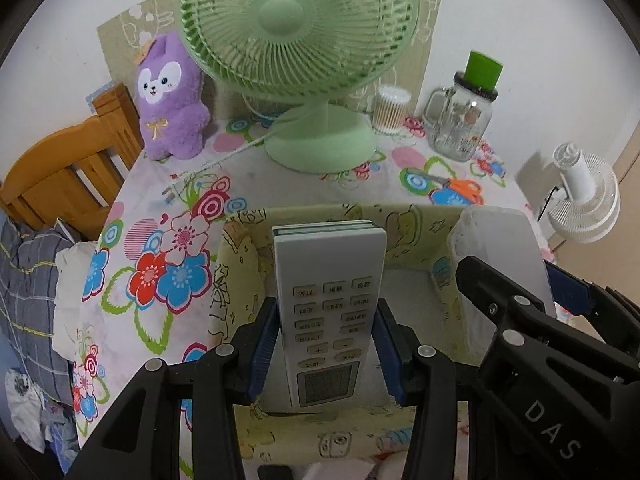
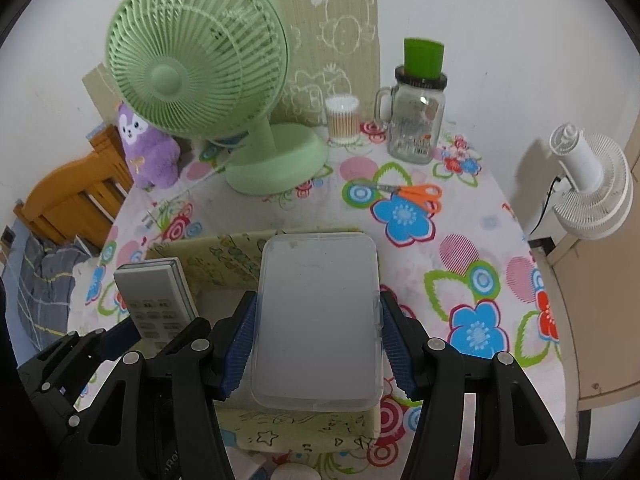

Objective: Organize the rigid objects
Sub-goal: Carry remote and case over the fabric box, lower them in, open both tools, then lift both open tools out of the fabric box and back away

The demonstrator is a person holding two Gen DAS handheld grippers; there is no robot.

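With your left gripper (image 1: 326, 344) clamped on the remote control (image 1: 329, 304) and your right gripper (image 2: 316, 344) on the translucent case (image 2: 318, 320), both above the fabric bin (image 1: 244, 248), lower them evenly inside its walls before releasing.

right tongs (image 1: 548, 364): "DAS" | remote control (image 1: 328, 300): "+", "−"; other labels unreadable
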